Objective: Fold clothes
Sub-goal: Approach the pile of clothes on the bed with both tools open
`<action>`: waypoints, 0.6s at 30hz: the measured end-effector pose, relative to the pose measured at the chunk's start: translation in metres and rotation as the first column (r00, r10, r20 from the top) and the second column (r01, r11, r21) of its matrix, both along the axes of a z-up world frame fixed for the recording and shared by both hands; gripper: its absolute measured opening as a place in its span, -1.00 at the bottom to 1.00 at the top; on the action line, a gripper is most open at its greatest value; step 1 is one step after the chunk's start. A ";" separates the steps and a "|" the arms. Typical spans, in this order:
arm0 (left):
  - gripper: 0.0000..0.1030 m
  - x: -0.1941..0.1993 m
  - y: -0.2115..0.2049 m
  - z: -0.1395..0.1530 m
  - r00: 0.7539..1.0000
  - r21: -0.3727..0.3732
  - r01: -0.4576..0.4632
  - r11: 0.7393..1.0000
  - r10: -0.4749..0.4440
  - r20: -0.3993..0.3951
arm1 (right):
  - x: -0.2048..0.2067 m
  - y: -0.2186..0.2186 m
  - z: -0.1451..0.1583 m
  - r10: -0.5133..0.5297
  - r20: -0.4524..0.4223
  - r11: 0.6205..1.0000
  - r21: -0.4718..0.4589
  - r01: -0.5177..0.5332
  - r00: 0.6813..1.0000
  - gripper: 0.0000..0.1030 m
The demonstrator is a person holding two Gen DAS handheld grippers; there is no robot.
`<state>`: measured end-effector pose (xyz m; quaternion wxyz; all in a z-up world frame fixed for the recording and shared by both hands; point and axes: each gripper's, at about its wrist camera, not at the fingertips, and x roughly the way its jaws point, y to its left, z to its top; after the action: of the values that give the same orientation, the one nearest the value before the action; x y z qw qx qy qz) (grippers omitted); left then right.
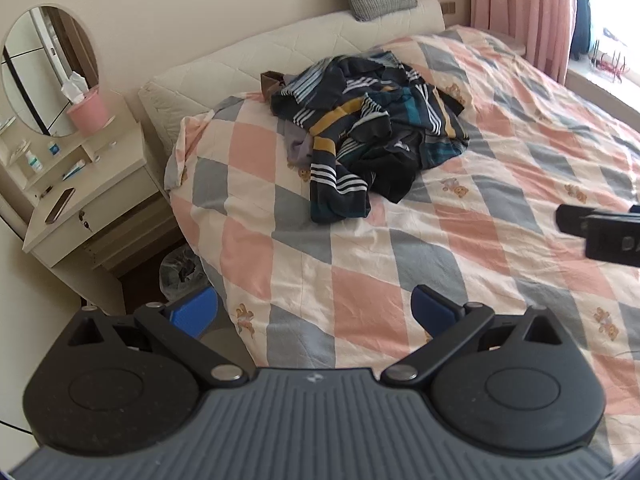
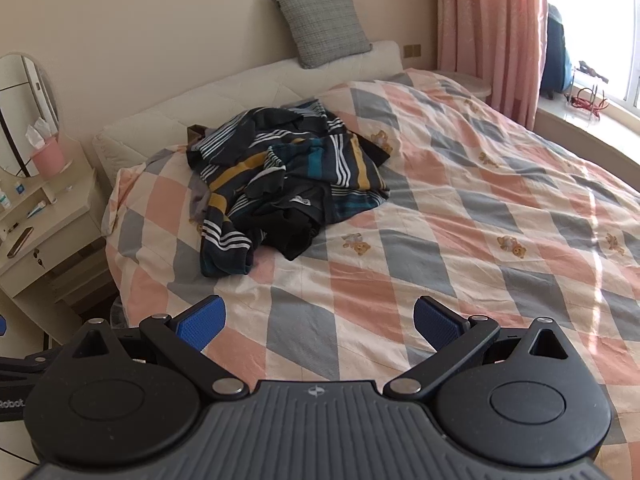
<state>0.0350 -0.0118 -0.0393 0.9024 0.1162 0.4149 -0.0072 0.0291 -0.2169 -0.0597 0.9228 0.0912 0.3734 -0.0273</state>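
A crumpled pile of dark striped clothes (image 1: 368, 132) (image 2: 288, 184), with yellow, teal and white bands, lies on the bed near the headboard. My left gripper (image 1: 316, 312) hovers open over the bed's near left edge, well short of the pile, its blue pads (image 1: 196, 312) wide apart and empty. My right gripper (image 2: 320, 320) is open too, above the quilt in front of the pile, with nothing between its blue pads (image 2: 436, 324). Part of the right gripper's body (image 1: 604, 232) shows at the right edge of the left wrist view.
The bed carries a pink, grey and cream checked quilt (image 1: 460, 248) (image 2: 480, 220). A grey cushion (image 2: 320, 24) leans on the headboard. A dressing table (image 1: 80, 200) with a round mirror and a pink tissue holder stands to the left, with a bin (image 1: 180, 272) beside it. Pink curtains (image 2: 492, 28) hang at the right.
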 end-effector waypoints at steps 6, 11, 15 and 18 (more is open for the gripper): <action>0.98 0.048 -0.002 -0.011 0.998 -0.026 0.030 0.999 -0.031 -0.051 | 0.025 -0.009 -0.010 -0.054 -0.028 0.999 0.003 0.055 0.998 1.00; 0.98 0.090 -0.001 -0.026 0.994 -0.042 0.061 0.997 -0.064 -0.093 | 0.056 -0.010 -0.023 -0.089 -0.059 0.996 -0.008 0.088 0.994 1.00; 0.98 0.135 0.000 -0.035 0.985 -0.034 0.116 0.993 -0.119 -0.123 | 0.084 -0.008 -0.032 -0.112 -0.065 0.994 -0.013 0.111 0.992 1.00; 0.98 0.162 0.001 -0.044 0.978 -0.014 0.163 0.986 -0.164 -0.129 | 0.111 -0.006 -0.039 -0.128 -0.063 0.992 -0.024 0.126 0.990 1.00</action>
<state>0.1968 -0.0111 -0.0830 0.8701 0.1479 0.4616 -0.0895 0.1400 -0.2229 -0.0992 0.9075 0.1047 0.3962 -0.0926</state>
